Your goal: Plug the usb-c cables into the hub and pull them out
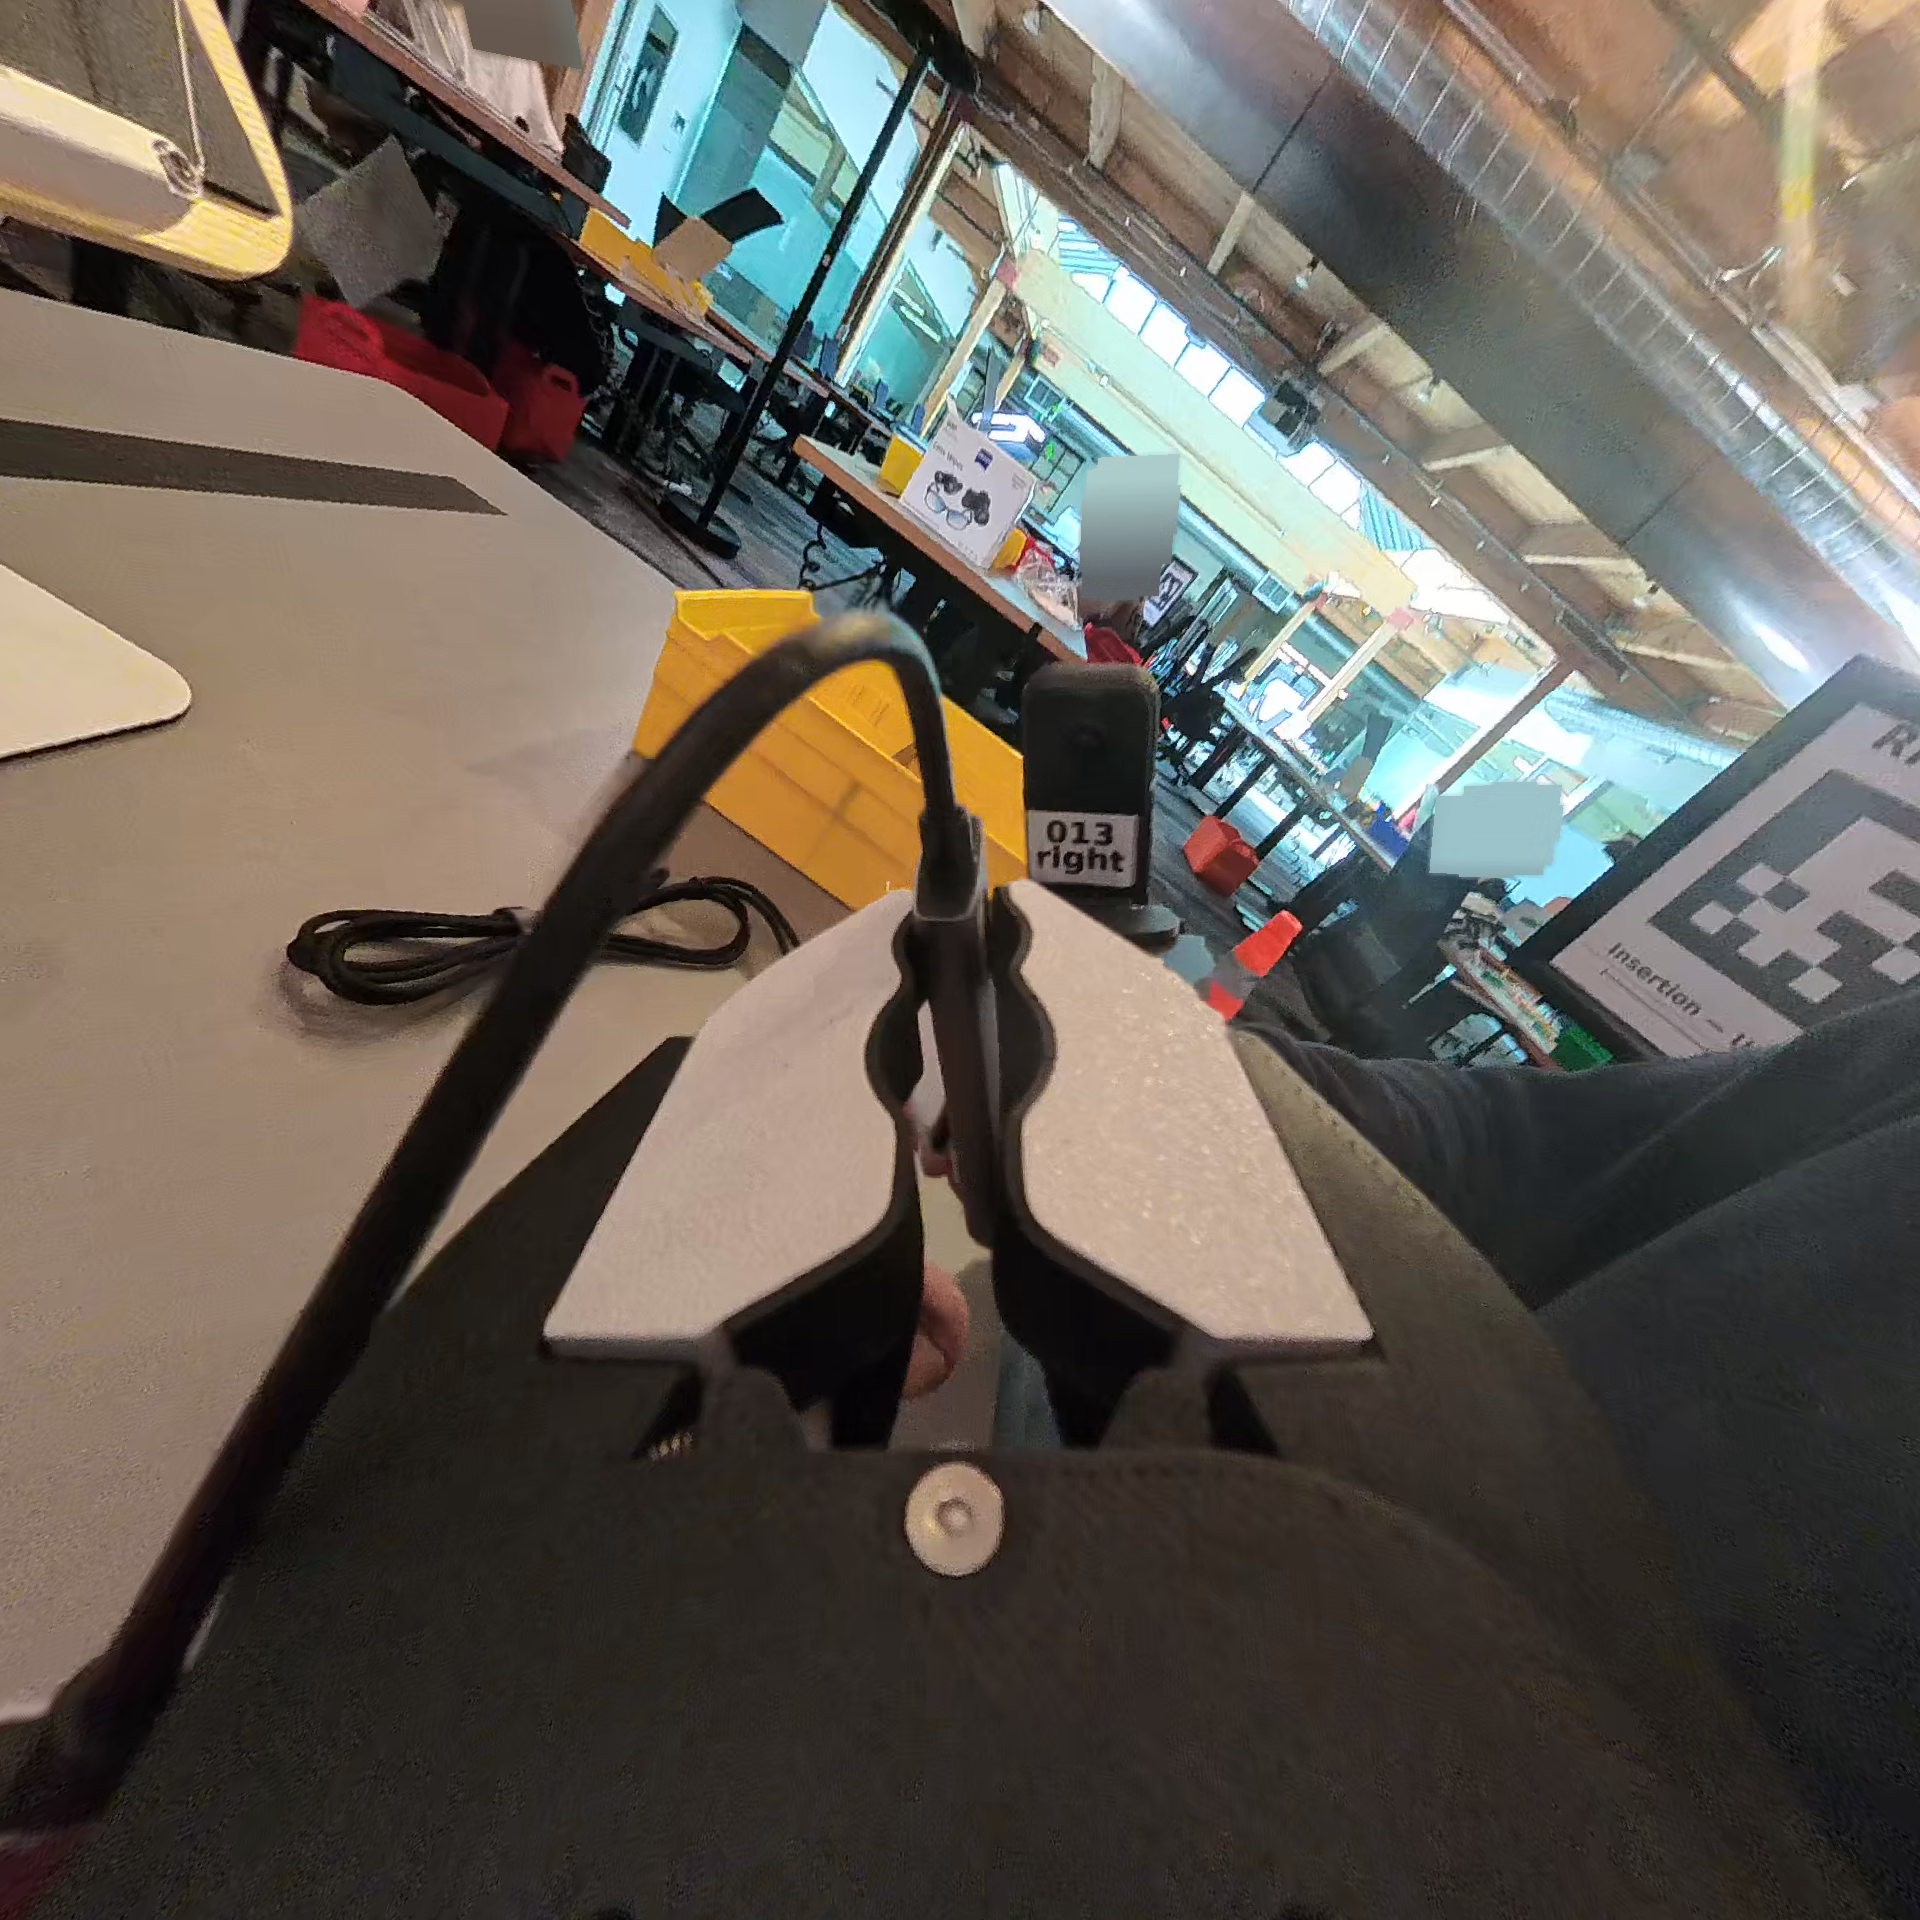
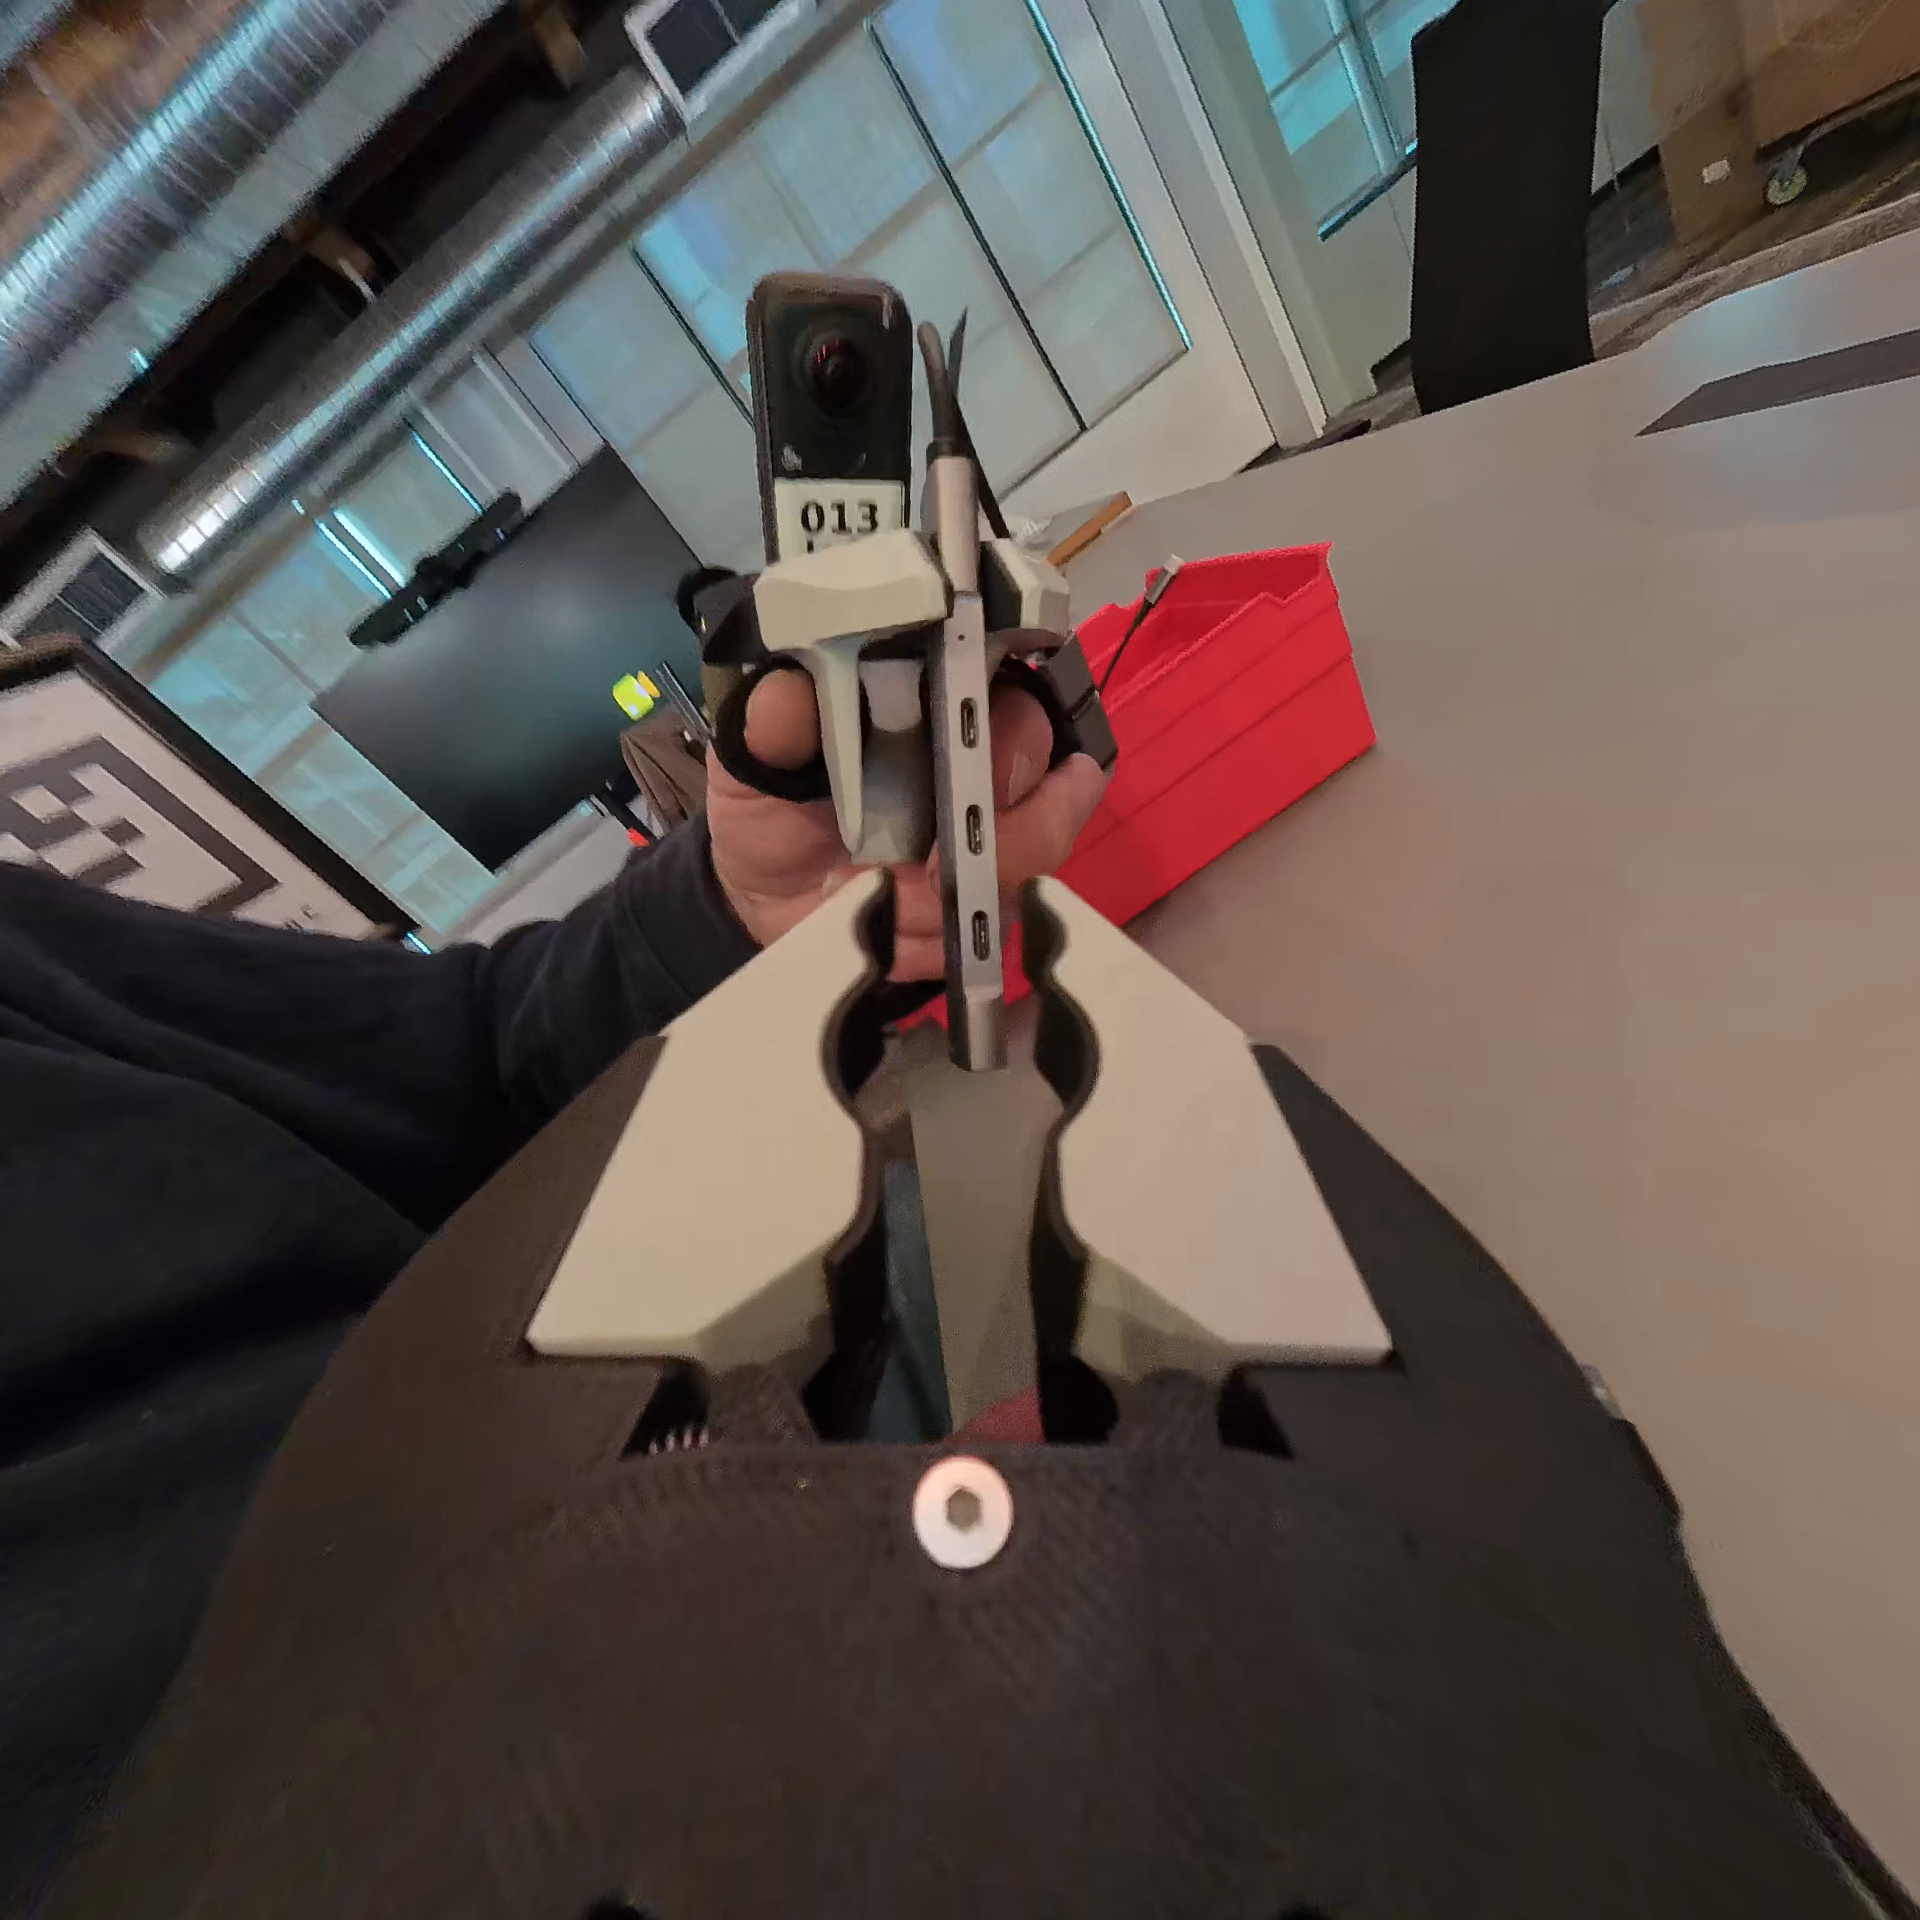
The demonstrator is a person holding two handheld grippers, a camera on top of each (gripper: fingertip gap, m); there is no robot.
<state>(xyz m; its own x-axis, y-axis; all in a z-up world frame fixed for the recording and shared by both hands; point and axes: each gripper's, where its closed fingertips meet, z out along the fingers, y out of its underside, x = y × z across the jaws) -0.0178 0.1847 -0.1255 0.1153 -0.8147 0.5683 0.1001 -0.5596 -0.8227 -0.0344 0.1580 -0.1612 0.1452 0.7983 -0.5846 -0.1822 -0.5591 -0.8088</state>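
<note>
The slim grey metal hub is clamped in the left gripper jaws, while the right gripper jaws stand apart just beside its lower end.

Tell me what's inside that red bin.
Only a thin cable with a silver plug shows at the red bin rim. Its wall hides the inside, and the left gripper holding the hub covers its near end.

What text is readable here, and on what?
Not quoting any writing; here is what bears it.
White sticker on the black camera: short print, legible.
Marker board: print partly cut off by the frame edge.
White box, far back: too small to read.
</note>
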